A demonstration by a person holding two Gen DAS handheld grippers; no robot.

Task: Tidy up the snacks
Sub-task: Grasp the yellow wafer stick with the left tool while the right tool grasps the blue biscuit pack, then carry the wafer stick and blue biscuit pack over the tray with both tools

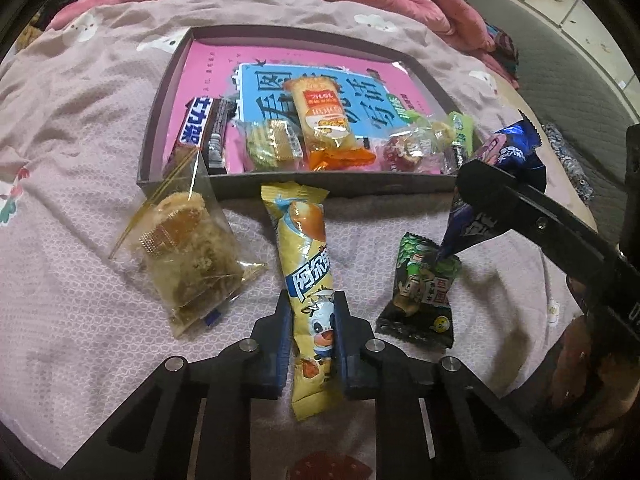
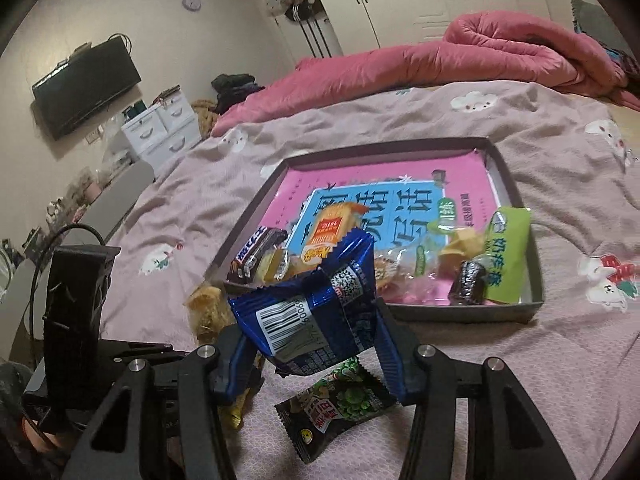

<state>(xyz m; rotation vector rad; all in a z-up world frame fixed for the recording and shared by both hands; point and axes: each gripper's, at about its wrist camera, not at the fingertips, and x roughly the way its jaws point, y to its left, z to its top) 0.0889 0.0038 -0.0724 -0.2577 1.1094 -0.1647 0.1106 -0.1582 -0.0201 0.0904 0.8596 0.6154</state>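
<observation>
Left to right on the quilted pink bedsheet [image 1: 80, 240], short of the shallow grey tray [image 1: 320, 186]: a clear crinkled bag of flaky pastry [image 1: 188, 248], soft and crushable, lay untouched. The long yellow milk-snack stick [image 1: 308, 264], glossy film, lay lengthwise with the left gripper [image 1: 313, 332] closed tight on its lower half; gripped so low, its long free end could droop and catch the tray's near wall. A flat green-and-black sachet [image 1: 420, 292], serrated ends, lay loose on the sheet. The right gripper [image 2: 316, 344] held a crumpled blue foil packet [image 2: 316, 312] clear of the bed, its jaws part-closed on the slick foil; judged liable to slip and drop onto the sachet beneath. The tray already held several wrapped snacks over a pink book [image 1: 200, 64].
</observation>
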